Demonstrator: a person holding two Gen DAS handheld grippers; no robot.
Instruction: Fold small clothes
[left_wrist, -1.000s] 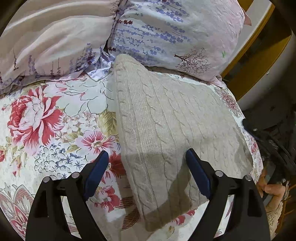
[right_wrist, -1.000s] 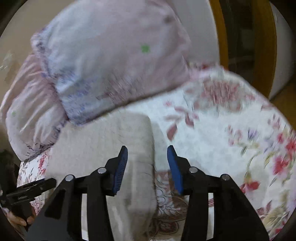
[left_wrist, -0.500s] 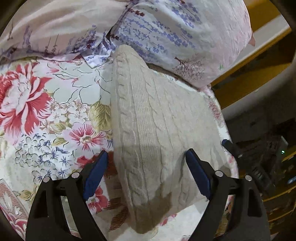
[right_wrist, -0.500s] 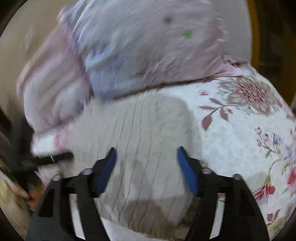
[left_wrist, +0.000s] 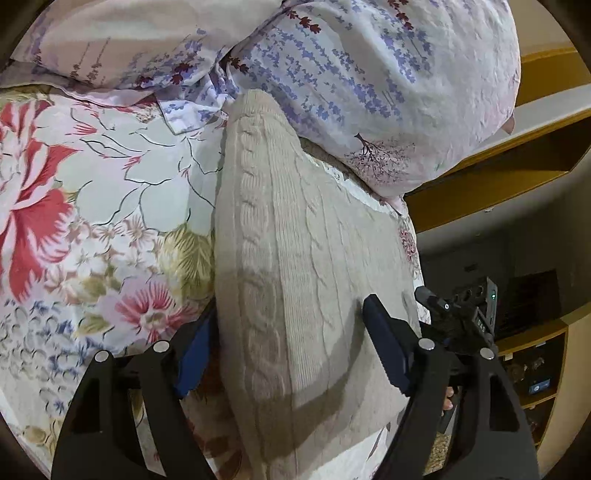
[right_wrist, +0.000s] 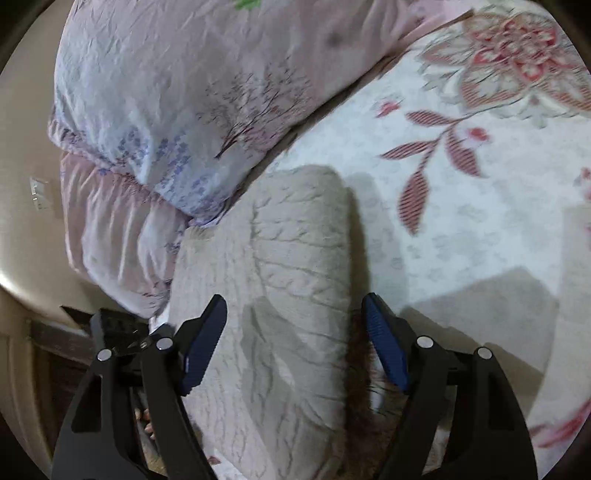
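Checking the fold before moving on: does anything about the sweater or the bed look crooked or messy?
Nothing stands out. The folded sweater lies flat on the flowered sheet, its far end against the pillow. Both grippers, left and right, are open over it.

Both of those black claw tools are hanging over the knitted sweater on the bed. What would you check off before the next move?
1. Beige cable-knit sweater lies folded on the floral bedsheet: ok.
2. Left gripper jaws: they have just been closing a little but stand apart, straddling the sweater's near edge, with no clear pinch: ok.
3. Right gripper jaws: they have just been opening and stand apart over the sweater: ok.
4. Sweater clear of the lavender-print pillow: not ok, its far end tucks against the pillow.
5. Fold edges aligned underneath: cannot tell.
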